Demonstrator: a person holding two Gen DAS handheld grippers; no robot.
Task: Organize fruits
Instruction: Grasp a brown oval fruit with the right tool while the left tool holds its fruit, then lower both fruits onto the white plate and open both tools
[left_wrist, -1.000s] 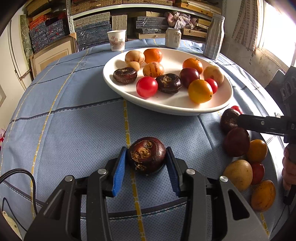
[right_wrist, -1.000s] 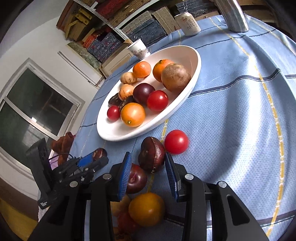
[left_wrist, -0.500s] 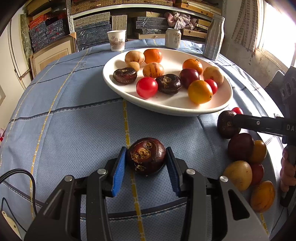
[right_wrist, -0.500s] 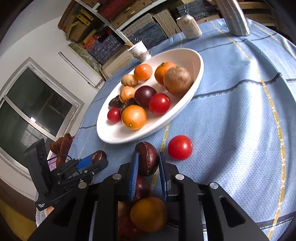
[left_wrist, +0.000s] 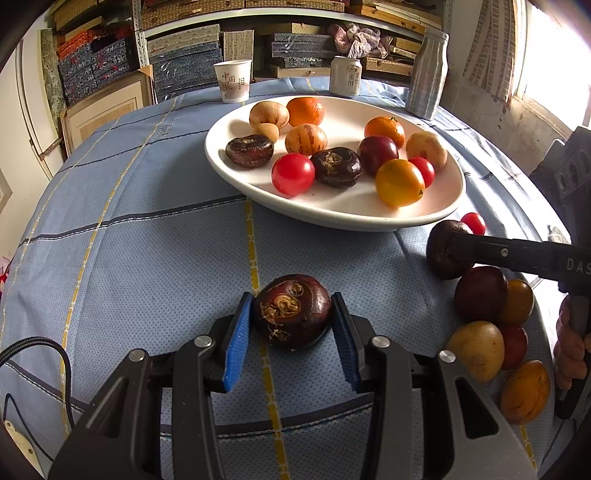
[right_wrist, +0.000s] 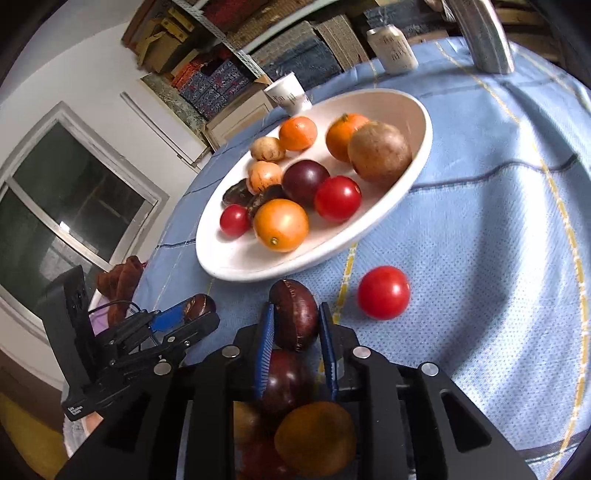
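A white oval plate (left_wrist: 332, 214) holds several fruits: oranges, red tomatoes, plums, dark water chestnuts. It also shows in the right wrist view (right_wrist: 417, 147). My left gripper (left_wrist: 291, 325) is shut on a dark brown water chestnut (left_wrist: 291, 314), low over the blue tablecloth in front of the plate. My right gripper (right_wrist: 297, 332) is shut on another dark water chestnut (right_wrist: 295, 314), seen in the left wrist view (left_wrist: 443, 254) just right of the plate. A red tomato (right_wrist: 384, 297) lies on the cloth beside it.
A pile of loose fruits (left_wrist: 491, 332) lies on the cloth at the right, under my right gripper. A paper cup (left_wrist: 232, 81), a can (left_wrist: 345, 75) and a metal bottle (left_wrist: 426, 74) stand behind the plate. Shelves of boxes fill the back.
My right gripper has closed on the dark water chestnut and lifted it slightly off the pile toward the plate. My left gripper holds its chestnut in the same place.
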